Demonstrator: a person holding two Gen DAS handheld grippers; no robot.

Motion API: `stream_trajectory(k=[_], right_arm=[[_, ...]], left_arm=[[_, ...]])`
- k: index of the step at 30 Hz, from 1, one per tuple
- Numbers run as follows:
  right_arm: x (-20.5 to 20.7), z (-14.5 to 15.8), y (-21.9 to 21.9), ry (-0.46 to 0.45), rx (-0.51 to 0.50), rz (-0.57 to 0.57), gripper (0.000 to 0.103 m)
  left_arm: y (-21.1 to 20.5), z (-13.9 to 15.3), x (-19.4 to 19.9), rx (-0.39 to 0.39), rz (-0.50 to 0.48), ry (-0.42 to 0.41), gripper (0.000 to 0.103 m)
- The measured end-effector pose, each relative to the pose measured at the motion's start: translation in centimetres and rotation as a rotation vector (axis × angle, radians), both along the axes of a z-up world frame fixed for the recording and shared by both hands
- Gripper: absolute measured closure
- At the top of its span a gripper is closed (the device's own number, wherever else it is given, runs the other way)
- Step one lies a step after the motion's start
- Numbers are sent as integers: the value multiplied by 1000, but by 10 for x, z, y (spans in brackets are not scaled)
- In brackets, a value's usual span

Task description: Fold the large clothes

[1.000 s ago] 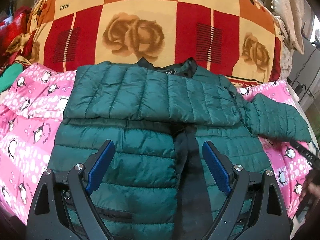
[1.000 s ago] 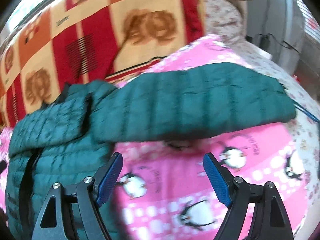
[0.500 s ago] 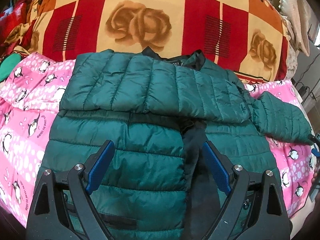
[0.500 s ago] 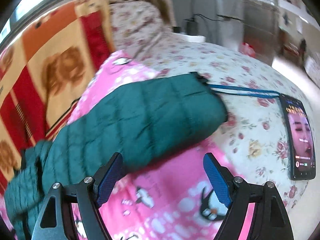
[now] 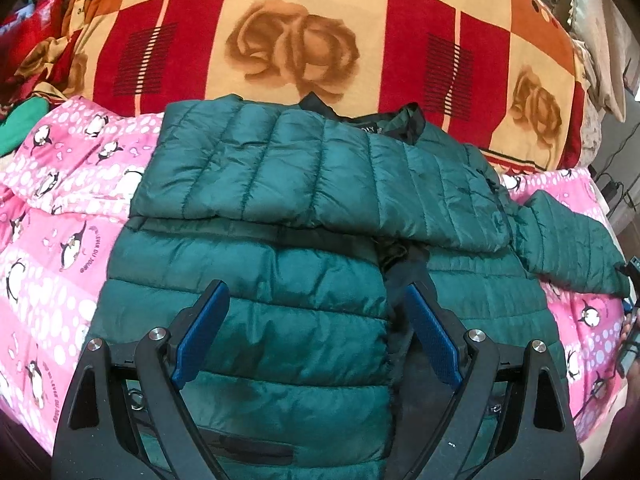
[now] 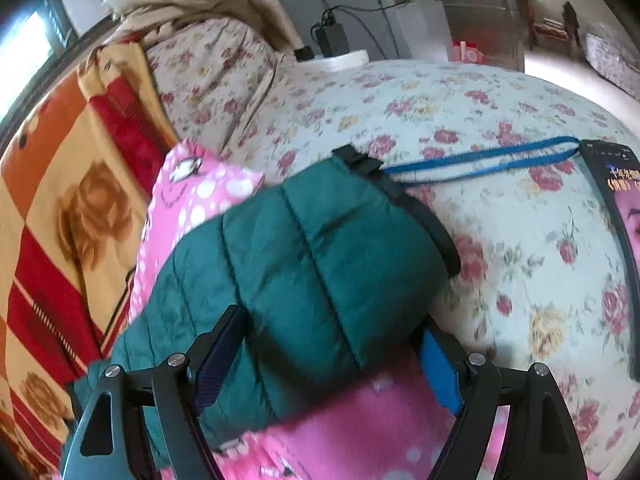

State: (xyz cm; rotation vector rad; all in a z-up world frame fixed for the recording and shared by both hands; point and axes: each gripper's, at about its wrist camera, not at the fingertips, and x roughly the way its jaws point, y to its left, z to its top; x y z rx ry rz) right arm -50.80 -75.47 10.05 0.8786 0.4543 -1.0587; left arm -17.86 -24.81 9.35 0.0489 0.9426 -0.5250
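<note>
A dark green puffer jacket [image 5: 280, 272] lies front up on the bed, collar toward the far side. One sleeve [image 5: 320, 168] is folded across its chest. The other sleeve [image 5: 568, 248] stretches out to the right. My left gripper [image 5: 316, 332] hovers open over the jacket's lower front beside the black zip strip, with nothing held. In the right wrist view, my right gripper [image 6: 328, 364] is open and straddles the outstretched sleeve [image 6: 312, 260] just behind its black cuff [image 6: 424, 216]. The pads stand on either side of the sleeve without squeezing it.
The jacket rests on a pink penguin blanket [image 5: 48, 240]. A red and orange rose blanket [image 5: 300, 40] is heaped behind it. To the right, a phone [image 6: 624, 240] with a blue lanyard [image 6: 480, 160] lies on the floral sheet [image 6: 500, 100]. A charger [image 6: 332, 36] sits beyond the bed.
My right gripper has travelled right along the outstretched sleeve to its cuff end and rolled, so the sleeve now lies between its fingers. The left gripper has stayed nearly still.
</note>
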Motion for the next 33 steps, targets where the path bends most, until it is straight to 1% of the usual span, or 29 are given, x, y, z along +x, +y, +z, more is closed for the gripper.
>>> stream_trajectory(k=[1,3,4,5,7,9,11,14,22,29,33], right_arm=[[-1,0,-2,-19,-7,-5,23],[-4,3,-3,-32,-30,-19,42],[-6,7,-1,-39,-53,-23,57],[-8,10,0,-47,-75,-20,66],[-11,19,8,-55,-133,-3,75],[-10,29,16,-47,-181,31,78],[-8,37,21,-57,-204,63,84],[-5,50,31,-109,-224,110,86],[26,79,66,-181,-263,242,90],[61,96,106,-201,-290,369,90],[88,100,129,-192,-293,456,90]], left_arm=[[1,1,0,4,4,-7,14],[3,2,1,7,9,-12,14],[5,2,2,5,14,-12,14],[7,2,3,3,18,-9,14],[10,2,5,-1,26,-3,14],[13,1,5,-6,35,2,14],[15,1,5,-12,39,7,14],[17,3,3,-17,40,4,14],[30,11,3,-39,61,-10,14],[47,20,9,-54,92,-30,14],[57,24,13,-60,117,-36,14]])
